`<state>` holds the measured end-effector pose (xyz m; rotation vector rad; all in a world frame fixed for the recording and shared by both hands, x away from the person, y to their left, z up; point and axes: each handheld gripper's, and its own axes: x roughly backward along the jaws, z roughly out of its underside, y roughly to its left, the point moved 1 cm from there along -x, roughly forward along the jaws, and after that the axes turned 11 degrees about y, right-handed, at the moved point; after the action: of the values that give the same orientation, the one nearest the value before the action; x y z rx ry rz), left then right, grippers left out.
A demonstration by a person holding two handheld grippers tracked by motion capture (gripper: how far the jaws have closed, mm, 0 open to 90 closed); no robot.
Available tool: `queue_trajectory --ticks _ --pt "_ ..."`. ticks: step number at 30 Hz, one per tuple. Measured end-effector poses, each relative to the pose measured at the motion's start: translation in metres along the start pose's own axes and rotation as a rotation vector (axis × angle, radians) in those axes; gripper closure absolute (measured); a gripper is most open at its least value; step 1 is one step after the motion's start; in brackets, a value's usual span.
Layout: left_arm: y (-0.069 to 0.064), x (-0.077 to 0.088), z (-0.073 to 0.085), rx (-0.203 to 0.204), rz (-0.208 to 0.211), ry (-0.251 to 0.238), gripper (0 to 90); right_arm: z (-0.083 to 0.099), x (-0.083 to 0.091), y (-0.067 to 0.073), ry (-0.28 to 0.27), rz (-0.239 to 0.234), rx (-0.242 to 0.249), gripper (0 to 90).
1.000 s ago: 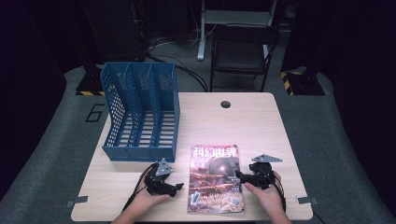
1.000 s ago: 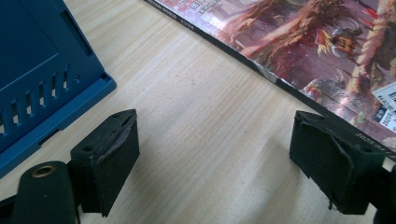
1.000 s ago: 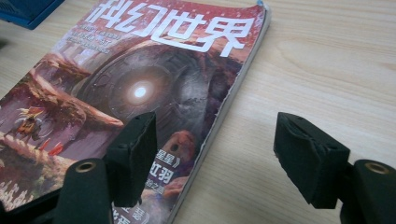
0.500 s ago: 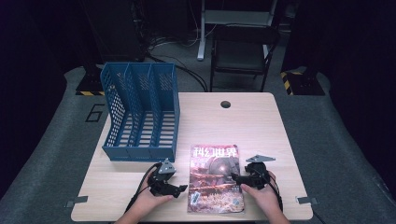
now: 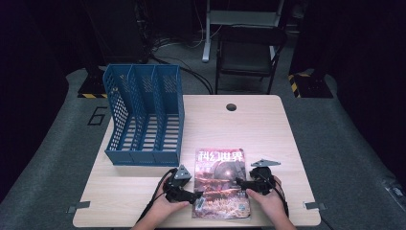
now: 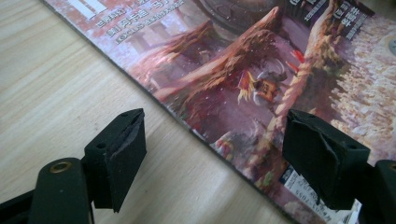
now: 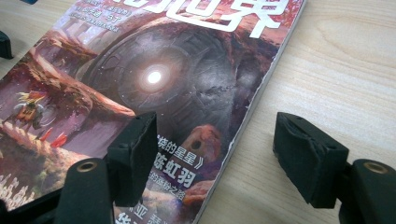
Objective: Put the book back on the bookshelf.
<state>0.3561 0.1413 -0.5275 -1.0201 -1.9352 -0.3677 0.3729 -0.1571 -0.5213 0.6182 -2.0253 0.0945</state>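
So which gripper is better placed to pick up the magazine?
Roughly even, slightly the right gripper: its open jaws straddle the magazine edge squarely, while the left gripper straddles its edge at an angle.

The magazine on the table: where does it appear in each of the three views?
High view: magazine lies at the near table edge, between both grippers.
Left gripper view: its cover fills the upper right.
Right gripper view: its cover fills the left and centre.
Shared landmark: the small winged figure on the cover.

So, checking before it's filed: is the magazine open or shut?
Shut: the magazine lies flat on the table, front cover up.
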Motion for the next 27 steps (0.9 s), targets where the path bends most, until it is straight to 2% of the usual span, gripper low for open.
queue_trajectory --ticks 6,7,9,13,16,22,24,26,27 --pt "-0.003 -0.003 -0.002 0.006 0.015 -0.007 21.6 0.000 -0.001 0.002 -0.003 -0.002 0.019 29.9" --pt "-0.005 -0.004 -0.003 0.009 0.004 -0.013 21.6 0.001 -0.002 0.004 -0.005 0.001 0.010 30.2" --pt "-0.007 -0.005 -0.004 -0.002 0.007 -0.009 21.4 0.000 -0.002 0.005 -0.007 -0.004 0.018 31.1" --pt "-0.012 -0.007 -0.005 -0.010 -0.014 -0.012 21.3 0.000 -0.003 0.008 -0.008 -0.005 0.039 31.8" --pt "-0.015 -0.009 -0.005 -0.022 -0.028 -0.015 21.2 0.000 -0.003 0.011 0.001 -0.009 0.027 30.8" --pt "-0.018 -0.010 -0.005 -0.016 -0.052 -0.020 21.3 0.000 -0.003 0.010 -0.004 -0.012 0.020 31.2" --pt "-0.018 -0.009 -0.004 -0.020 -0.045 -0.015 21.3 0.000 -0.003 0.011 -0.003 -0.011 0.018 31.0" --pt "-0.019 -0.009 -0.004 -0.017 -0.057 -0.023 21.8 0.000 -0.003 0.012 0.005 -0.007 0.015 30.3" --pt "-0.019 -0.009 -0.003 -0.012 -0.046 -0.023 21.8 0.000 -0.003 0.012 0.005 -0.007 0.015 30.3"
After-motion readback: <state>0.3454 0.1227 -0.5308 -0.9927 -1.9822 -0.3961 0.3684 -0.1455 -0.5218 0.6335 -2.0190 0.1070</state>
